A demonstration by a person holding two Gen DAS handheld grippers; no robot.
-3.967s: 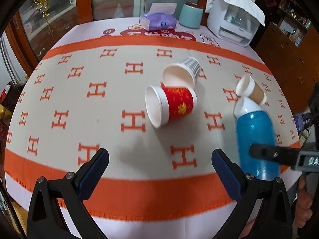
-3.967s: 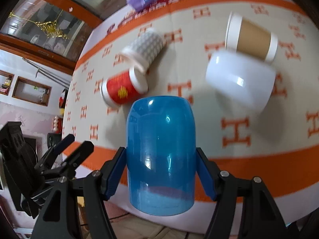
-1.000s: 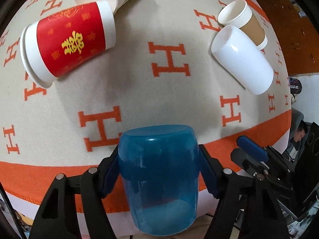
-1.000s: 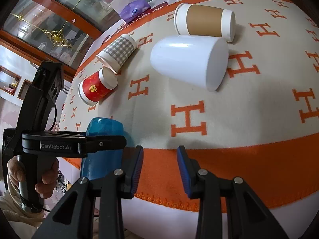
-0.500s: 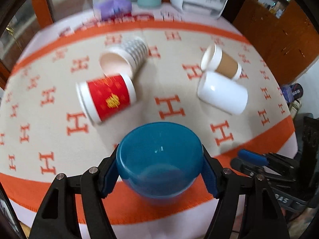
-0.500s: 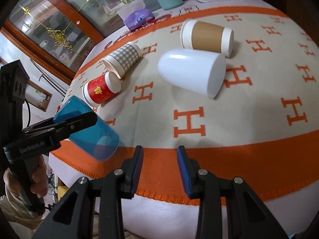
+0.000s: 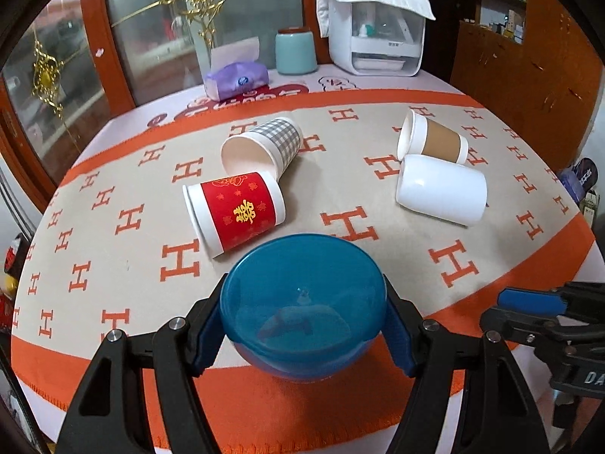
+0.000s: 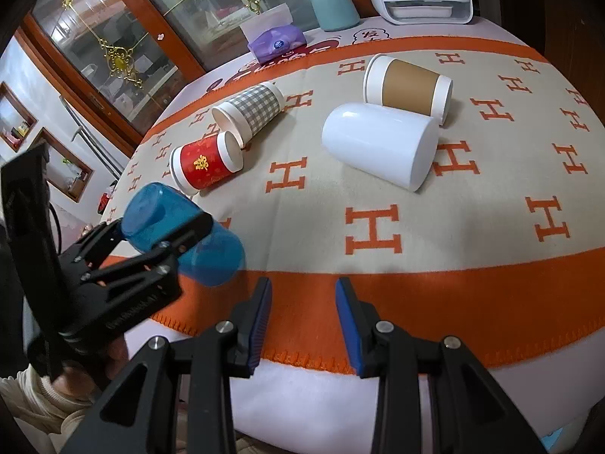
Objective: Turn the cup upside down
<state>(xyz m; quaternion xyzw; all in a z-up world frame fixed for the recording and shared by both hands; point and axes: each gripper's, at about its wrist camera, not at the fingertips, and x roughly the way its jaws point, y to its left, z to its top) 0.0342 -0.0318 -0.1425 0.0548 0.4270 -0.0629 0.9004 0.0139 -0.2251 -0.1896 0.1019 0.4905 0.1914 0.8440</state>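
Observation:
My left gripper is shut on a translucent blue plastic cup and holds it over the table's near orange border. In the right wrist view the blue cup hangs tilted, closed base up and to the left, mouth down toward the cloth. My right gripper is empty, its jaws a little apart, at the near table edge to the right of the cup; it also shows at the right of the left wrist view.
Several cups lie on their sides on the H-patterned cloth: a red one, a grey checked one, a white one, a brown-sleeved one. A tissue pack, teal jar and white appliance stand at the back.
My left gripper has tipped the blue cup over, from upright to base up. Four seconds ago the right gripper held it; the right gripper now stands empty.

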